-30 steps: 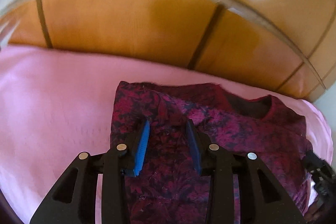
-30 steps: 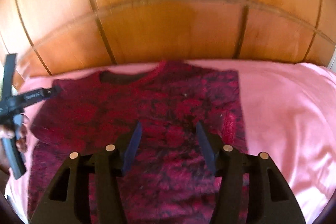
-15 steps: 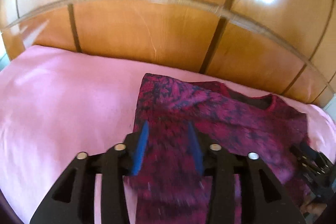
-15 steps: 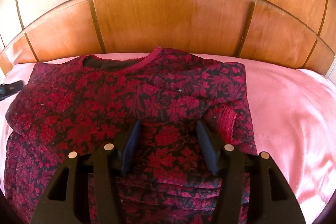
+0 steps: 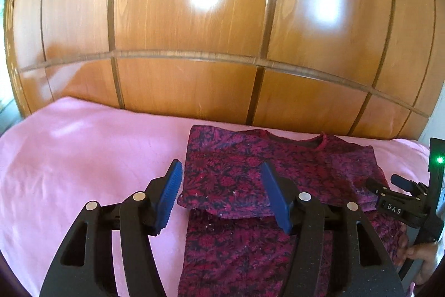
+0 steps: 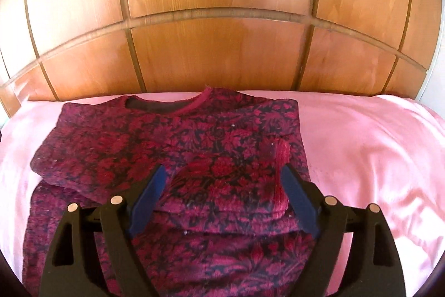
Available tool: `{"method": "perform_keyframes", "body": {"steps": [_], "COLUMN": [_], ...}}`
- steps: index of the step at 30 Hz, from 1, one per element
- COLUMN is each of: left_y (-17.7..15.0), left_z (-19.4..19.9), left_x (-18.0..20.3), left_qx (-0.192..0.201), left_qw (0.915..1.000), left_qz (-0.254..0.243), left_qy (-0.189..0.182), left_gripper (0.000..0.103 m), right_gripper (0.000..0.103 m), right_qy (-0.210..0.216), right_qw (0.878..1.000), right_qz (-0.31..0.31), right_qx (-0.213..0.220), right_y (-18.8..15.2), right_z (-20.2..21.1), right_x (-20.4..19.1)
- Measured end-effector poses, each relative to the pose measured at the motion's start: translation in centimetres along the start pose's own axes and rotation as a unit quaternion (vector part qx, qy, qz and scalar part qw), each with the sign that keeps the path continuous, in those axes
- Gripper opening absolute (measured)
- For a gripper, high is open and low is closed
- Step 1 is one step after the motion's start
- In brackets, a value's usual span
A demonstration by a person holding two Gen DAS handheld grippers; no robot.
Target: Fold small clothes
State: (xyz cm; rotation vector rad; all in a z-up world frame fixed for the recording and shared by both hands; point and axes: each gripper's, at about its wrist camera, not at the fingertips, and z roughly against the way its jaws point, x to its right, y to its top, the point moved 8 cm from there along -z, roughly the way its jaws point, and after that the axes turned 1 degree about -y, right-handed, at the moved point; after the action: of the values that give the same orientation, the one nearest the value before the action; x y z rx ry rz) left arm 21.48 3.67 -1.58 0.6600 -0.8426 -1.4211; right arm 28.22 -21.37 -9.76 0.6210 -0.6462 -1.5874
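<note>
Sheet: we work on a pink sheet (image 5: 83, 152) spread over the bed, with a wooden panel wall (image 5: 194, 18) behind it.
Top: the dark red flowered top (image 6: 172, 135) lies flat on the sheet, neckline (image 6: 167, 109) toward the wall, hem toward us.
Left sleeve: it is folded in across the chest; its lower edge (image 5: 225, 209) lies between the left fingers.
Left gripper: the left gripper (image 5: 222, 195) has its blue pads spread wide and grips nothing; it hangs over the top's left edge.
Right sleeve: it also lies folded in, its cuff (image 6: 281, 177) bunched and a little raised near the right finger.
Right gripper: the right gripper (image 6: 222, 199) is likewise spread, with nothing pinched, over the folded right sleeve.
Step in hand: we judge the side folds are made and the next fold brings the hem up toward the neckline.
How to do it well: we would go low toward the hem, pinch both layers at each side, and keep the two grippers level so the fold line runs straight.
Care: the cloth looks soft and thick, so we would lift slowly, or the tucked sleeves may slide out.
Risk: the raised cuff may make a lump; we would press it flat first.
</note>
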Motion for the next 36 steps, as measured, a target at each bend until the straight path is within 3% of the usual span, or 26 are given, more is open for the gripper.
{"method": "perform_keyframes", "body": {"steps": [7,17,26,33,36], "left_y": [-0.5,-2.2,-5.9,-5.9,-6.4], "left_z": [-0.4,-4.4,-9.5,-8.2,-6.6], "left_x": [0.9,1.6,0.5,0.1,-0.9], "left_qx": [-0.002,-0.030,-0.093,-0.090,-0.092], "left_qw": [0.9999,0.9991,0.9953,0.9959,0.9957], "left_qz": [-0.010,-0.029,-0.024,-0.007,0.010], "left_qy": [-0.002,0.004,0.012,0.005,0.002], "left_gripper": [0.058,0.059,0.059,0.059,0.065], "right_gripper": [0.084,0.087,0.090,0.091,0.095], "right_qy": [-0.003,0.015,0.019,0.017,0.017], "right_qw": [1.000,0.999,0.999,0.999,0.999], "right_qz": [-0.001,-0.026,-0.027,-0.026,-0.028], "right_qx": [-0.015,-0.029,-0.016,-0.020,-0.023], "right_y": [-1.1,-2.6,-3.6,-3.5,-3.2], "right_z": [-0.6,-2.8,-3.2,-3.2,-2.1], "right_x": [0.3,1.4,1.6,1.5,1.7]}}
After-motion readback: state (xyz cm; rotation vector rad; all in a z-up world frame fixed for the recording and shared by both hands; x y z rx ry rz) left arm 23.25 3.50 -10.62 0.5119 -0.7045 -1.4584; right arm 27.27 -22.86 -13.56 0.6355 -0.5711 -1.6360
